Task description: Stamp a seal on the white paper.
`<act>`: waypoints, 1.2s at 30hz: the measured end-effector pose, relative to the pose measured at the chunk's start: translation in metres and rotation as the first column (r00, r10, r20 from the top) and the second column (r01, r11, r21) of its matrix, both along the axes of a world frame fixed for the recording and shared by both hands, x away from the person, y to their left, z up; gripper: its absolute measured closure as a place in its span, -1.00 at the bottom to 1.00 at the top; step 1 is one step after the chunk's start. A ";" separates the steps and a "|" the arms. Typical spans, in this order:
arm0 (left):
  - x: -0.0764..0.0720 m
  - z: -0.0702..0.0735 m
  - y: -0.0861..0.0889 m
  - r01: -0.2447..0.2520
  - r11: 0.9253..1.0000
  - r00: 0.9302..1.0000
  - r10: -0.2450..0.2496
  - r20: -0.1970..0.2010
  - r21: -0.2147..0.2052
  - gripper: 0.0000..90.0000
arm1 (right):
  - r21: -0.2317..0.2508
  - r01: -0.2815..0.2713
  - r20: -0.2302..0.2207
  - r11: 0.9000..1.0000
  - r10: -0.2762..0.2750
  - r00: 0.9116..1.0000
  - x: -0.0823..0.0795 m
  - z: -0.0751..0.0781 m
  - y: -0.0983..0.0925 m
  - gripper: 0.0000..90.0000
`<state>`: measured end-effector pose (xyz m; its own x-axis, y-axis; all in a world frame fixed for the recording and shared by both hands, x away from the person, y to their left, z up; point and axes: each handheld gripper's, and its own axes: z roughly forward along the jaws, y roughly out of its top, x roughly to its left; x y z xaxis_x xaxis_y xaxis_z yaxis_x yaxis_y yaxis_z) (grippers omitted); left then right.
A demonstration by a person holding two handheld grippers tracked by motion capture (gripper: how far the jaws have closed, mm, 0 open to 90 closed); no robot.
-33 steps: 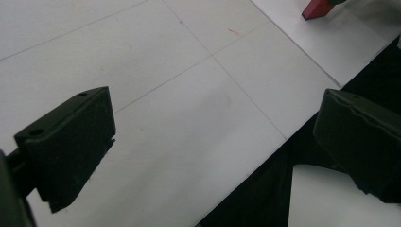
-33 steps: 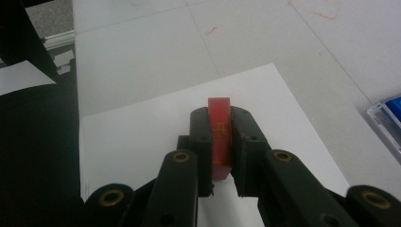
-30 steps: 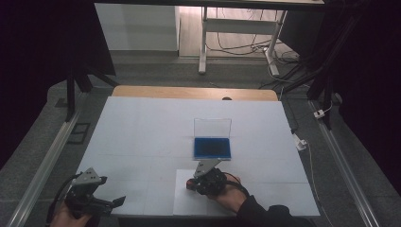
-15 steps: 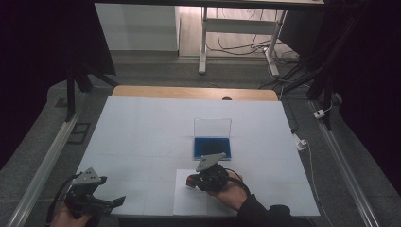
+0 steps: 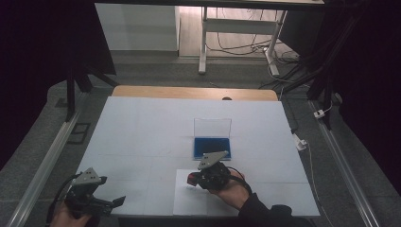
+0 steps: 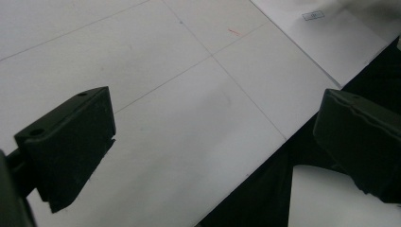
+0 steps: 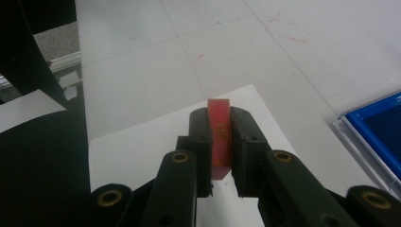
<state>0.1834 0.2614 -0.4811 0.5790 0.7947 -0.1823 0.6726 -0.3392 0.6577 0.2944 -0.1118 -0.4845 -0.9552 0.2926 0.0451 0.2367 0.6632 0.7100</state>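
Flat red block (image 7: 219, 137) clamped in right claw (image 7: 220, 142), over white sheet (image 7: 142, 151)

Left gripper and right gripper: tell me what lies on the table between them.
In the high view, bare white table and the near-left part of the paper sheet lie between the left gripper and the right gripper, which clamps a red block.

Red block (image 7: 219, 137): lower part is sitting hidden between the right gripper's (image 7: 220, 142) jaws; yellow marking on its face is too small to read.

Blue case (image 7: 378, 132): is being cut off by the right gripper view's edge.

Printed label (image 6: 313, 15) on the white sheet (image 6: 331, 42): blurred, illegible.

Left hand (image 5: 64, 218): is running off the high view's bottom edge, possibly gripping the handle.
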 end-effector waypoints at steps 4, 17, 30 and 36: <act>0.000 0.000 0.000 0.000 1.000 1.000 0.000 0.000 0.001 -0.99 | 0.007 0.008 0.003 1.000 -0.008 1.000 0.002 0.002 -0.003 0.77; 0.000 0.000 0.000 0.000 1.000 1.000 0.000 0.001 0.000 -0.99 | 0.030 0.074 0.002 0.997 -0.074 0.997 0.012 0.012 -0.016 0.77; 0.000 0.000 0.000 0.000 1.000 1.000 0.000 0.000 0.000 -0.99 | 0.044 0.140 0.005 0.989 -0.141 0.990 0.023 0.019 -0.032 0.77; 0.000 0.000 0.000 0.000 1.000 1.000 0.000 0.000 0.001 -0.99 | 0.045 0.165 0.009 0.985 -0.166 0.986 0.028 0.022 -0.038 0.77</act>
